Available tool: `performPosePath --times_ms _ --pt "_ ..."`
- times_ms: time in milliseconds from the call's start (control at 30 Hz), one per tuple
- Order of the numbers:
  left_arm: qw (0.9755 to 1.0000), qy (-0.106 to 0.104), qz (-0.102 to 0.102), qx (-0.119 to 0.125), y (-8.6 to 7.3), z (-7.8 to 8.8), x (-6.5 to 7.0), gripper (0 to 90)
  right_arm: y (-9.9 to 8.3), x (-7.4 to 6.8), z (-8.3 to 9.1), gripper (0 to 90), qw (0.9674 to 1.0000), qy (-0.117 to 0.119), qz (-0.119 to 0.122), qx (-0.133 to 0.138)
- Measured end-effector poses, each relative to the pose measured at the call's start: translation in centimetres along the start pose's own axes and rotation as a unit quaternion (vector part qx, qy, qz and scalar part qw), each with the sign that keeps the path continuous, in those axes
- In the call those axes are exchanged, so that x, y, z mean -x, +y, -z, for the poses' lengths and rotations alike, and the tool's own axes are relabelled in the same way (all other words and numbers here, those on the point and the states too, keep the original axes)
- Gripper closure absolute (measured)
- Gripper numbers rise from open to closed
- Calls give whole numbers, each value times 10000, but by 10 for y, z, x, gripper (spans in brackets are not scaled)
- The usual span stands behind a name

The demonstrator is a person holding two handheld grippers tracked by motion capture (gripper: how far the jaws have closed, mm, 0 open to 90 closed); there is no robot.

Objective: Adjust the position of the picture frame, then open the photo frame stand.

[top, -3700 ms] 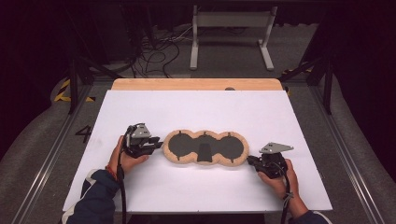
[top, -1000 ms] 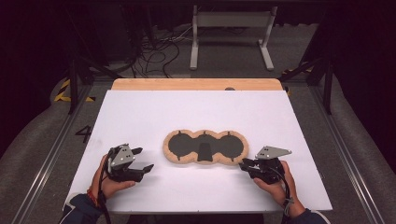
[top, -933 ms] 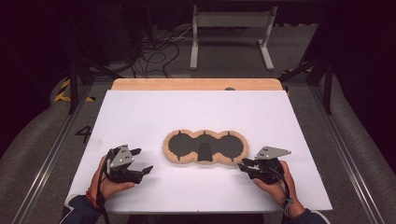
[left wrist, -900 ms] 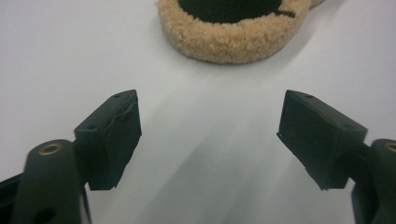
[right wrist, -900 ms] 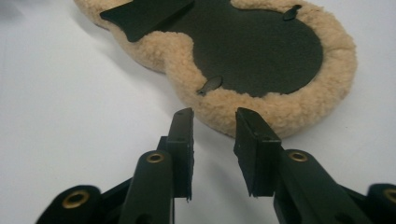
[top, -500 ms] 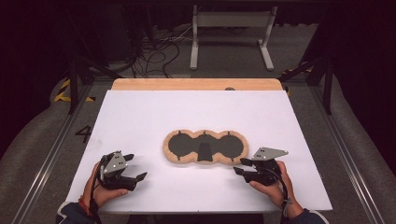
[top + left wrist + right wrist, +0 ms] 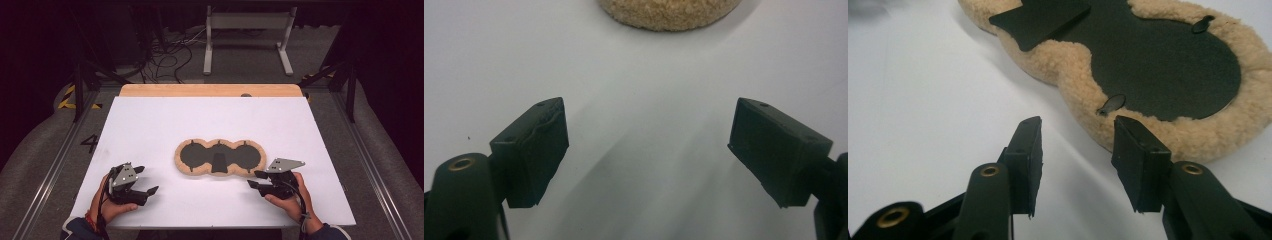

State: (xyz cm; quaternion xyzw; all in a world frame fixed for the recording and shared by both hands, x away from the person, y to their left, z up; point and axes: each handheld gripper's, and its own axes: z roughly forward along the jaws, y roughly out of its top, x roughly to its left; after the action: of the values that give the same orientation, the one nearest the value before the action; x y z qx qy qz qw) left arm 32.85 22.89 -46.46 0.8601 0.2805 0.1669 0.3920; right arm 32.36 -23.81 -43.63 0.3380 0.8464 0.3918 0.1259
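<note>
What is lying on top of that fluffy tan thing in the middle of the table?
On the fluffy tan pad lie two round black patches joined by a black centre piece. The fleece shows around their edge; whatever is beneath the patches is covered. The pad rests on the white table.

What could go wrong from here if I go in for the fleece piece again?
1. The fleece-edged piece lies flat and limp on the white table; a pinch at one end may fold it or drag it.
2. The right hand-held gripper sits just short of the fleece rim with jaws only partly open, so a pad could push the rim rather than straddle it.
3. The left hand-held gripper is open and well short of the piece, so a lift now would likely be one-sided.
</note>
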Motion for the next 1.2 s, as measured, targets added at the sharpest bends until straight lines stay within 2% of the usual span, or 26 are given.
performPosePath --times_ms 333,500,533,700,800,967,1067,1167,1200 --pt "10000 -29 -49 -33 2 -3 0 162 -2 -2 0 554 10000 10 -6 -27" --pt "10000 -55 -19 -65 2 -5 1 161 0 -3 0 557 9999 92 -73 21" --pt "10000 -48 -15 -56 2 -4 0 161 1 -3 -1 557 9998 157 -123 35" --pt "10000 -47 -35 -69 0 -3 1 161 5 -8 -8 572 9997 235 -39 -32" --pt "10000 -2 -5 7 1 -1 0 161 11 -12 -16 600 9994 342 -58 -74" --pt "10000 -3 -7 -47 2 -3 -1 161 16 -13 -22 649 9986 470 -211 -133" --pt "10000 -1 -14 -81 2 -4 0 159 17 -11 -30 671 9961 716 -467 -212" --pt "9999 -17 -4 -101 2 -5 2 158 18 -10 -36 642 9943 768 -672 -300" --pt "9999 -22 -1 -103 2 -5 2 158 19 -7 -38 643 9917 918 -856 -267"
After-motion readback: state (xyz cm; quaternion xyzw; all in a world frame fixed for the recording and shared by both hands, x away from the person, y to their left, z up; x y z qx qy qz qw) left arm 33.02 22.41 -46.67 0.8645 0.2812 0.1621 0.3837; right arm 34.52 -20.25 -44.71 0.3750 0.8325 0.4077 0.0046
